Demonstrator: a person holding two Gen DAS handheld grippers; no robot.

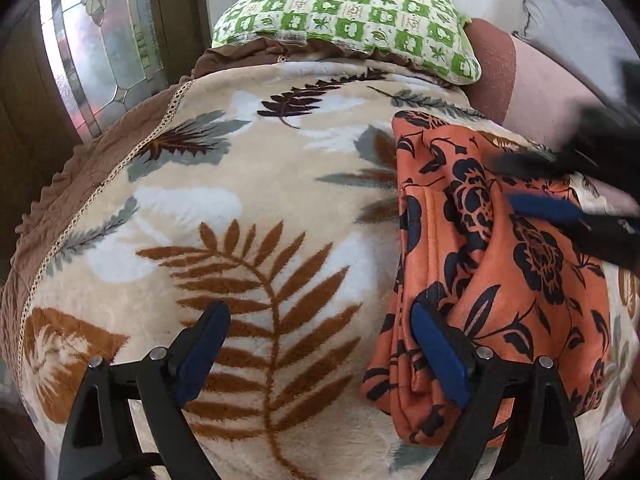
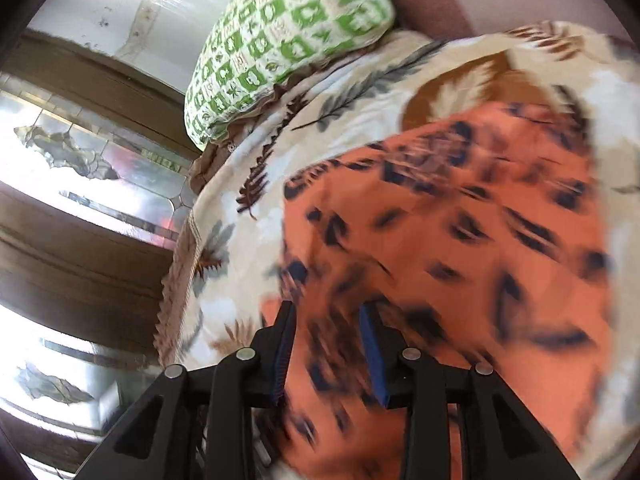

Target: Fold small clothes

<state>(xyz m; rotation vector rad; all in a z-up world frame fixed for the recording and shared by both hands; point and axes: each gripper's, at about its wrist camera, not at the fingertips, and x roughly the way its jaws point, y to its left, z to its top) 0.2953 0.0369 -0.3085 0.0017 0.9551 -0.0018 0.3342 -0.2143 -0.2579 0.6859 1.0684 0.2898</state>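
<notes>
Left wrist view, garment: an orange garment with a dark floral print (image 1: 500,264) is lying folded on the right side of a leaf-patterned fleece blanket (image 1: 240,208), its left fold edge running near to far.
Left wrist view, left gripper: the left gripper (image 1: 320,320) is hovering with its jaws standing wide apart; its right finger is sitting over the garment's near left edge, its left finger over bare blanket, and nothing is being pinched.
Left wrist view, right gripper: the right gripper (image 1: 532,184) is reaching in blurred from the far right, over the garment's far part.
Left wrist view, edges and room: the blanket's left half is lying bare; a brown frilled border (image 1: 80,184) is running along its left edge, and a green checked pillow (image 1: 348,20) is lying at the far end.
Right wrist view, garment: the orange garment (image 2: 460,240), smeared by motion, is filling the near right.
Right wrist view, right gripper: the right gripper (image 2: 328,312) is hanging over the garment's near left part with its jaws partly apart; the pads are not pressing on the cloth.
Right wrist view, edges: the blanket (image 2: 248,248) is ending at its frilled left edge, beside a patterned glass door (image 2: 100,184); the pillow (image 2: 280,40) is lying far.
</notes>
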